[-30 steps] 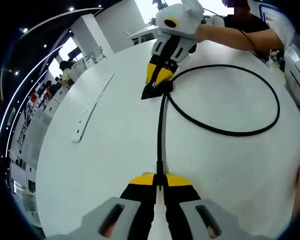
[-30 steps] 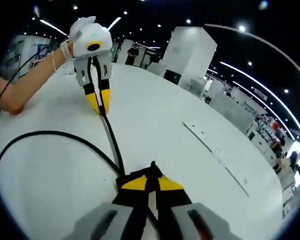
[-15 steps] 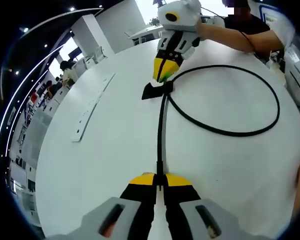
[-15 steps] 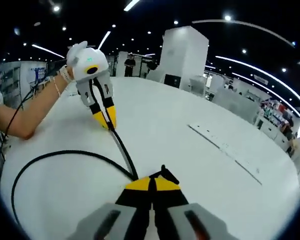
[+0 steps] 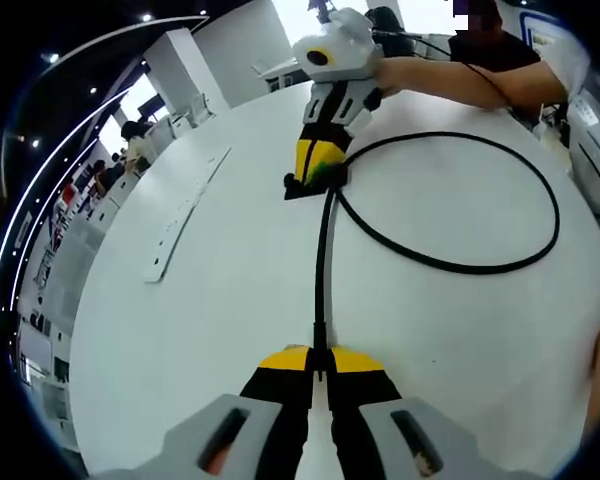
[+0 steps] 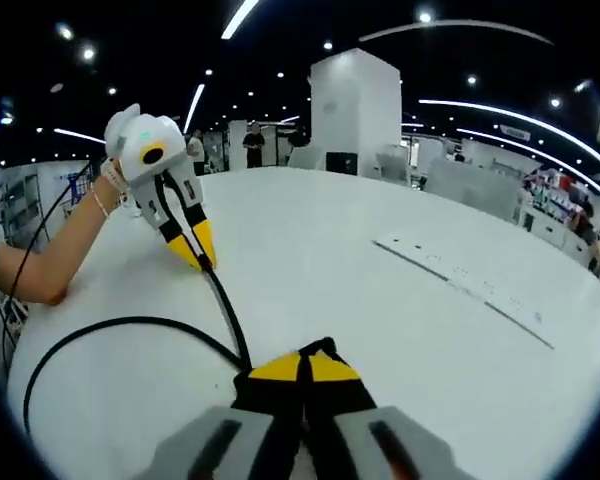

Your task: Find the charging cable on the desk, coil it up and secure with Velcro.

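A black charging cable (image 5: 323, 260) lies on the white round table (image 5: 210, 320). It runs straight away from my left gripper (image 5: 320, 352), which is shut on it near the view's bottom. At the far end the cable curls into a wide loop (image 5: 552, 205) that crosses itself beside a black Velcro strap (image 5: 298, 188). My right gripper (image 5: 315, 175) stands over that crossing, tips down on the strap. In the right gripper view my right gripper (image 6: 302, 362) is shut with the strap's tab (image 6: 327, 347) poking out, and the cable (image 6: 225, 305) leads to the left gripper (image 6: 202, 260).
A long white perforated strip (image 5: 180, 215) lies on the table left of the cable, also seen as the strip (image 6: 460, 285). A person's forearm (image 5: 460, 75) reaches in behind the right gripper. The table edge curves close on the left.
The right gripper lifted briefly off the strap, then came back down onto it, leaning further left. The right gripper view has pitched up. The left gripper and the cable have not moved.
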{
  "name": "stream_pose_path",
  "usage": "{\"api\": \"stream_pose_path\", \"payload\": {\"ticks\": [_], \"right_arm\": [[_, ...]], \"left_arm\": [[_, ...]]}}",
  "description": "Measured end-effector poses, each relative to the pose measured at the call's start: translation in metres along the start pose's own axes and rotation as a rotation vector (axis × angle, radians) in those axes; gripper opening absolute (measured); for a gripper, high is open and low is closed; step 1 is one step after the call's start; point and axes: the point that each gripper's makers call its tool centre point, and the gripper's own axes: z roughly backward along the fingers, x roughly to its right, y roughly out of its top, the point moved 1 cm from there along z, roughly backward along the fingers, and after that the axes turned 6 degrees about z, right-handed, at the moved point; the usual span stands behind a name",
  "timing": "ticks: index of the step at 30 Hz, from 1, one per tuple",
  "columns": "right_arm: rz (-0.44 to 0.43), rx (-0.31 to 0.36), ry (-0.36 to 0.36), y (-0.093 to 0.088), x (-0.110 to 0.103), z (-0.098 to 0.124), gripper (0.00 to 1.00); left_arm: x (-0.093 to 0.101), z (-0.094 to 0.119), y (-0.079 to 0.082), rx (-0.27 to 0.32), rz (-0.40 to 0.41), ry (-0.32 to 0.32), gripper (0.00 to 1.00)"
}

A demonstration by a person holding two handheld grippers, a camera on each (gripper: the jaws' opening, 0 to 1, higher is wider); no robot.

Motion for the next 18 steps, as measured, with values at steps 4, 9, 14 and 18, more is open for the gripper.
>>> {"api": "stream_pose_path", "payload": {"ticks": [4, 9, 14, 18], "right_arm": [[0.004, 0.011, -0.006, 0.002, 0.004, -0.003, 0.02], [0.006, 0.026, -0.031, 0.004, 0.010, -0.007, 0.02], [0.002, 0.037, -0.051, 0.006, 0.014, -0.011, 0.02], [0.000, 0.048, -0.072, 0.006, 0.018, -0.013, 0.02]], "left_arm": [[0.000, 0.000, 0.000, -0.001, 0.002, 0.000, 0.07], [-0.001, 0.001, -0.001, -0.004, 0.003, 0.001, 0.07], [-0.002, 0.001, -0.001, -0.006, 0.003, 0.000, 0.07], [-0.002, 0.001, -0.001, -0.007, 0.003, 0.000, 0.07]]}}
